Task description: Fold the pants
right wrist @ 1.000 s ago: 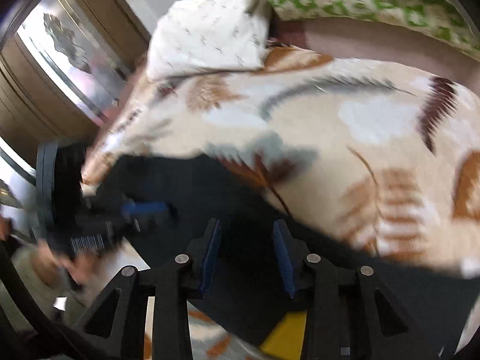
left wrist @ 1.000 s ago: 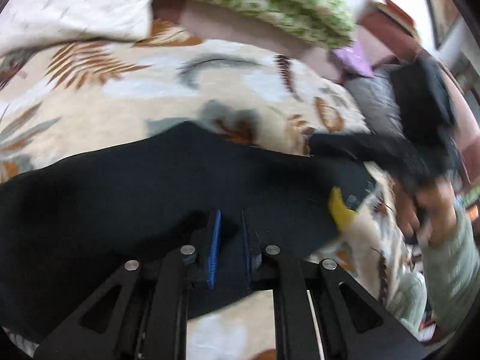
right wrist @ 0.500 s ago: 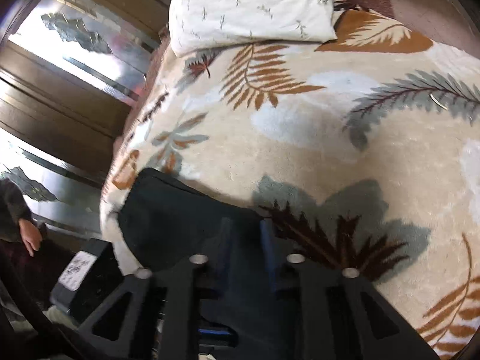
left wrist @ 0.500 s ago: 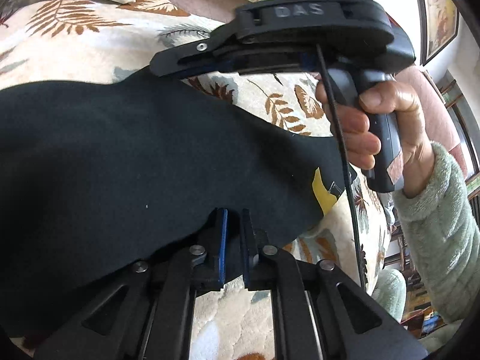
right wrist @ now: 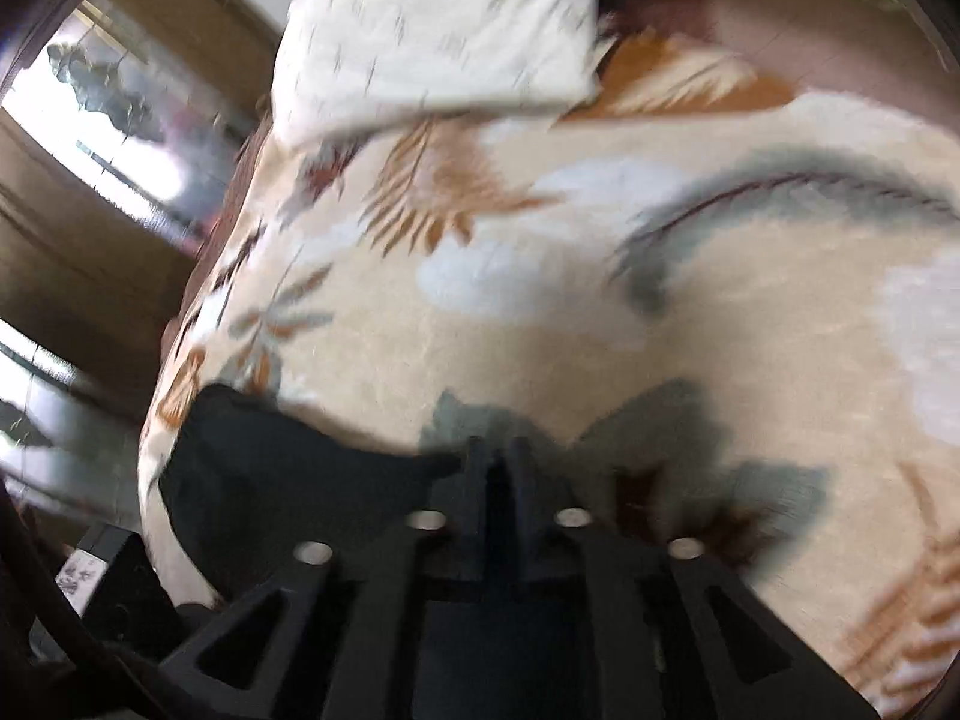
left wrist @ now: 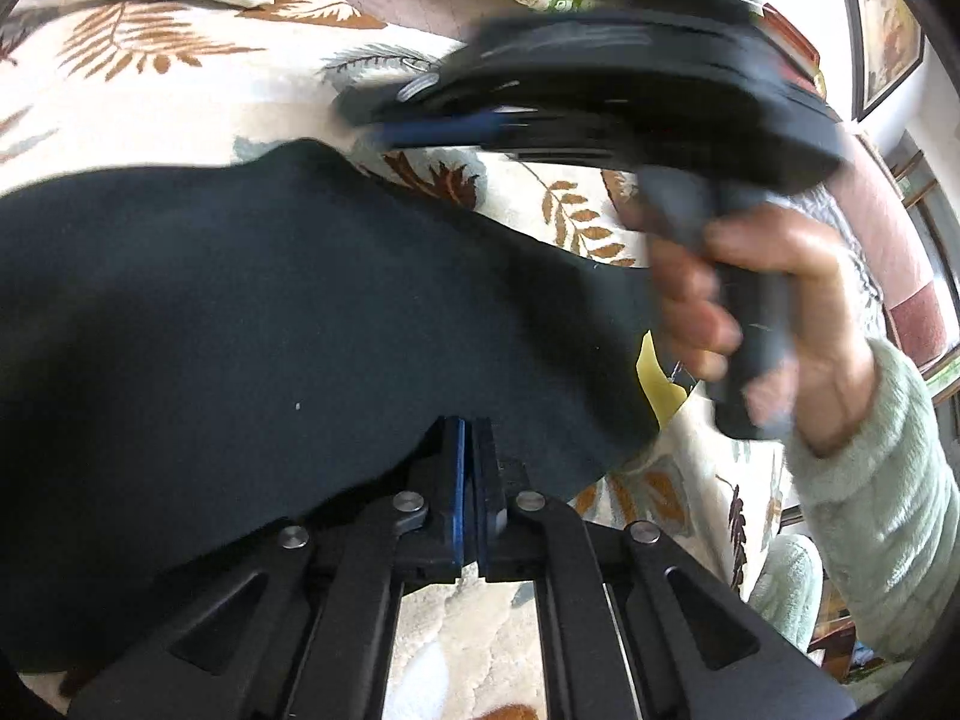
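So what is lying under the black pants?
The black fabric pants lie on a cream leaf-print bedspread. A yellow piece peeks out at their right edge; the rest is covered.

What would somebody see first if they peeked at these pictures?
First, the big dark pants spread across a cream bedspread printed with brown and grey leaves. The left tool is pinched shut on their near edge. On the right of the left view, a hand in a fuzzy pale green sleeve holds the blurry right tool, whose jaws are opening. In the right view, a white pillow lies at the far end.
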`<state>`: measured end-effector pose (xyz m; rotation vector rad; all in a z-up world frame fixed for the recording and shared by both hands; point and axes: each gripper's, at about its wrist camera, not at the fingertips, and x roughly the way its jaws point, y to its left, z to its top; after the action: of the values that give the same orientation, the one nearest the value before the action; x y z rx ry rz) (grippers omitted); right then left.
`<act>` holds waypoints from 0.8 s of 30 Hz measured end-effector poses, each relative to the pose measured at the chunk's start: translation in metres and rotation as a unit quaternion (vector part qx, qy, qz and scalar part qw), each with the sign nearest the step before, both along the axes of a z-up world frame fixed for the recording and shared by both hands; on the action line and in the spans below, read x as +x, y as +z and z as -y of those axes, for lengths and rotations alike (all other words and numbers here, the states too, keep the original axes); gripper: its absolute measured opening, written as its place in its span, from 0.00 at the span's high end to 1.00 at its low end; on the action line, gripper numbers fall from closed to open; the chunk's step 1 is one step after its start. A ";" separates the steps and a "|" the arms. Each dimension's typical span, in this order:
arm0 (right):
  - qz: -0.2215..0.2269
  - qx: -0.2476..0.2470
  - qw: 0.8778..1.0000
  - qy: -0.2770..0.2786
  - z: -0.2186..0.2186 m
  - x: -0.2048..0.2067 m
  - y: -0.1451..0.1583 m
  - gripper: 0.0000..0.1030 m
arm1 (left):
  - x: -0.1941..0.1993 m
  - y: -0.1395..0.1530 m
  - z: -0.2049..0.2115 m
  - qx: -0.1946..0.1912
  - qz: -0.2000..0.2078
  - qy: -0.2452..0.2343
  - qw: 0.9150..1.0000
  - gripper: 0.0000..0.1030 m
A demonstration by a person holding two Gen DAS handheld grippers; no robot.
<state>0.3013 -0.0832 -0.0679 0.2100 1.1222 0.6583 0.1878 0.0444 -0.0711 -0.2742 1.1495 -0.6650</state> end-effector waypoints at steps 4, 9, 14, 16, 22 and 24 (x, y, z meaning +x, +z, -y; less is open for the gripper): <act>0.039 -0.010 0.999 -0.024 0.055 -0.041 0.037 0.65 | -0.001 0.026 0.012 0.019 0.019 0.000 1.000 0.97; 0.035 -0.038 0.994 -0.095 0.154 -0.095 0.049 0.63 | -0.005 0.053 0.043 0.014 0.044 -0.012 0.999 0.97; 0.011 -0.054 0.984 -0.172 0.239 -0.127 0.034 0.63 | -0.009 0.053 0.102 0.046 0.063 -0.063 0.995 0.97; 0.001 -0.063 0.980 -0.190 0.260 -0.132 0.022 0.63 | -0.007 0.044 0.125 0.061 0.062 -0.075 0.993 0.97; -0.028 -0.061 0.981 -0.180 0.278 -0.131 -0.010 0.79 | -0.008 0.011 0.138 0.098 0.063 -0.074 0.990 0.96; -0.024 -0.036 0.983 -0.180 0.287 -0.134 0.000 0.76 | -0.013 0.018 0.138 0.102 0.075 -0.066 0.990 0.96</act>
<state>0.1674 -0.3701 -0.0682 0.3589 1.1167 0.2925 0.1747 -0.0938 -0.0528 0.0255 1.0867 -0.6667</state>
